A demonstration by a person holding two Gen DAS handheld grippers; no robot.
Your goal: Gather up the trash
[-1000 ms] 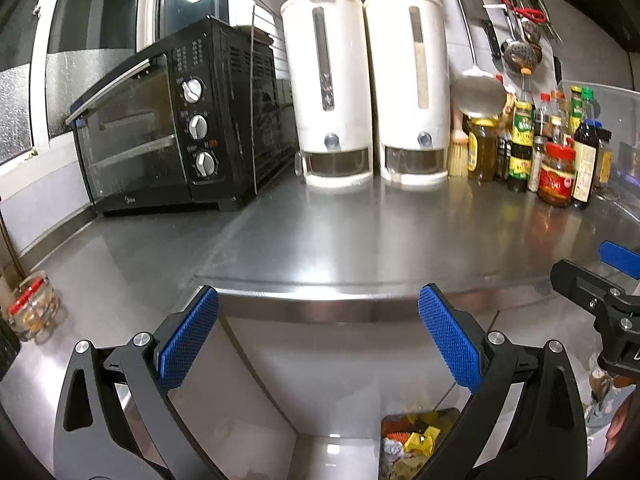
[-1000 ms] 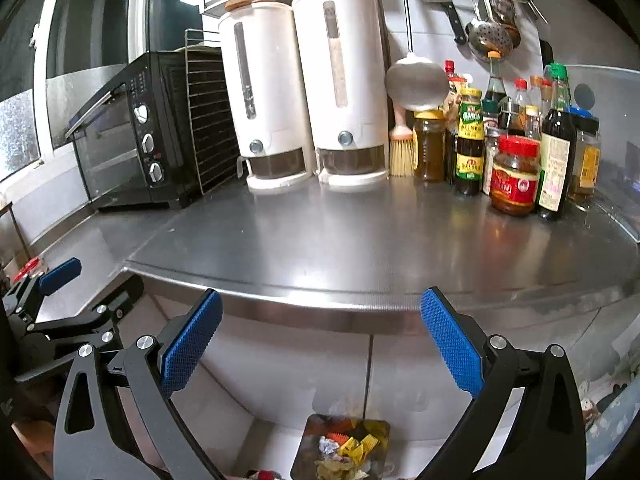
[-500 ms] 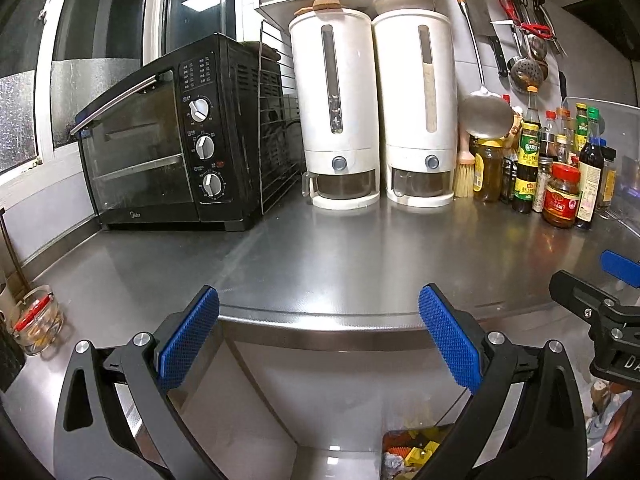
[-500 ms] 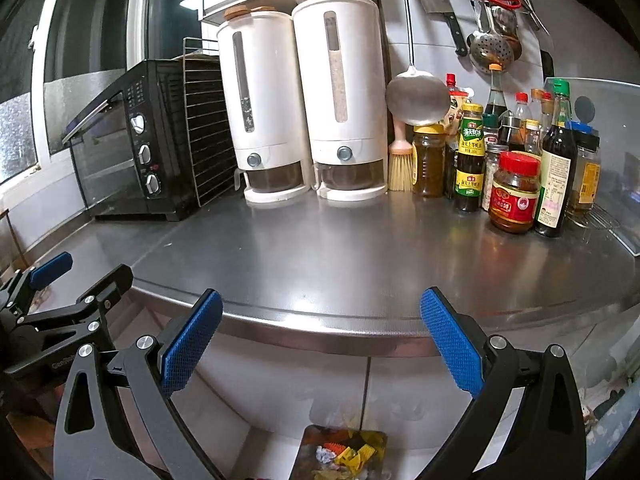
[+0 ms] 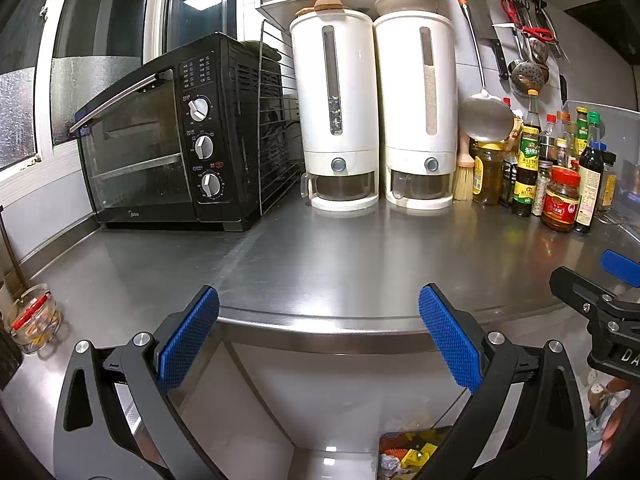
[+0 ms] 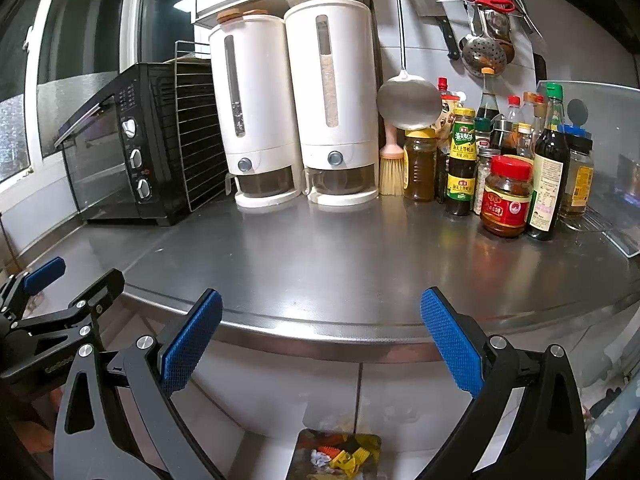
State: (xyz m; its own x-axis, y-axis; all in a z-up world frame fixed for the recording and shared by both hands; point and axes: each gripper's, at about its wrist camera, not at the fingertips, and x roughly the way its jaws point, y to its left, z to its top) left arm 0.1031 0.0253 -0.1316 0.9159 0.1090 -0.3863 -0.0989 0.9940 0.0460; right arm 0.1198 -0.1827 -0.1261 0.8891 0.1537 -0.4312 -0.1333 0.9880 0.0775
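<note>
hovering at the table [image 5: 320, 264] edge, left gripper [image 5: 318, 336] and right gripper [image 6: 320, 340] fingers spread and empty; trash lies in the bin [image 6: 340, 456] below; table appears cleared, so next locate any remaining trash.

The trash [image 6: 340, 456] is seen as a small heap of crumpled scraps, yellow, orange-red and white, gathered inside a dark container [image 6: 304, 446] with rounded corners. It is placed low down, below the front edge of the steel desk [image 6: 360, 264], on the floor by the cabinet fronts. In the left wrist view the same heap [image 5: 412, 450] is partly hidden behind a claw finger
</note>
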